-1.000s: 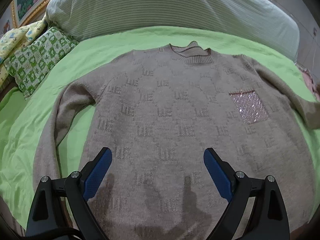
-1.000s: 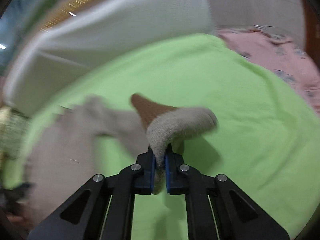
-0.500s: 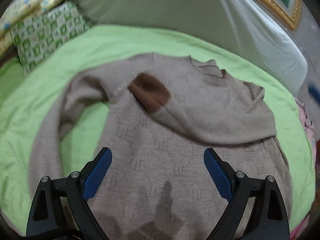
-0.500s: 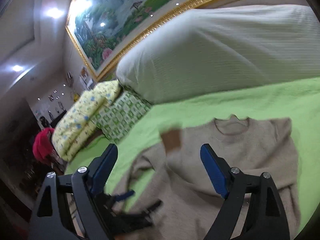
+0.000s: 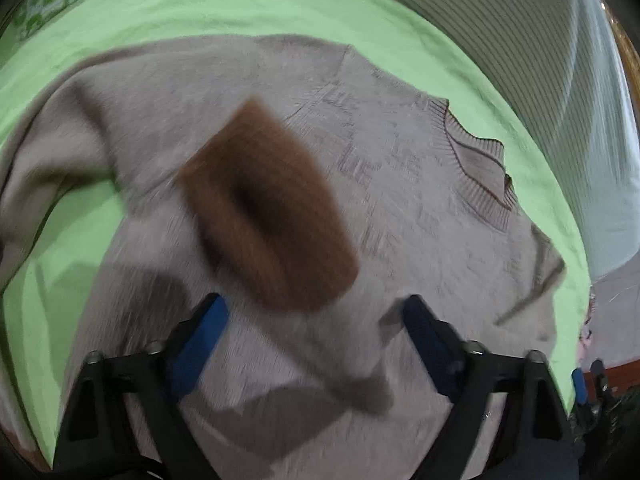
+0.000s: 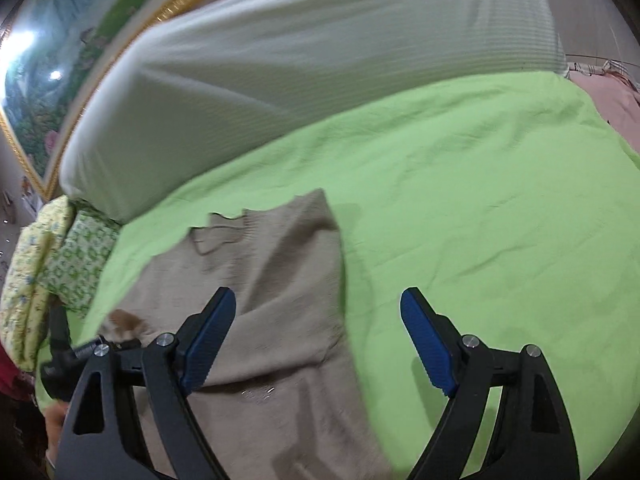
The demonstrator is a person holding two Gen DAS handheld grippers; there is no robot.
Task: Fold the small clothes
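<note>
Lying on green sheet (image 6: 460,200), beige sweater (image 5: 400,200), sleeve folded across; left gripper (image 5: 316,320) closing, empty; right gripper (image 6: 318,332) wide, empty.

Sweater (image 5: 400,208): beige knit, raised letter motif; cuff (image 5: 268,216) brown. Sheet (image 6: 480,208): lime green, plain. Bolster (image 6: 320,52): white, fine ribbed stripes. Pillows (image 6: 76,256): green-white check; yellow floral. Gripper pads (image 6: 208,340): blue.

Green-sheeted bed (image 6: 480,208) w/ beige sweater (image 6: 280,280), white bolster (image 6: 300,60), patterned pillows (image 6: 76,256).
</note>
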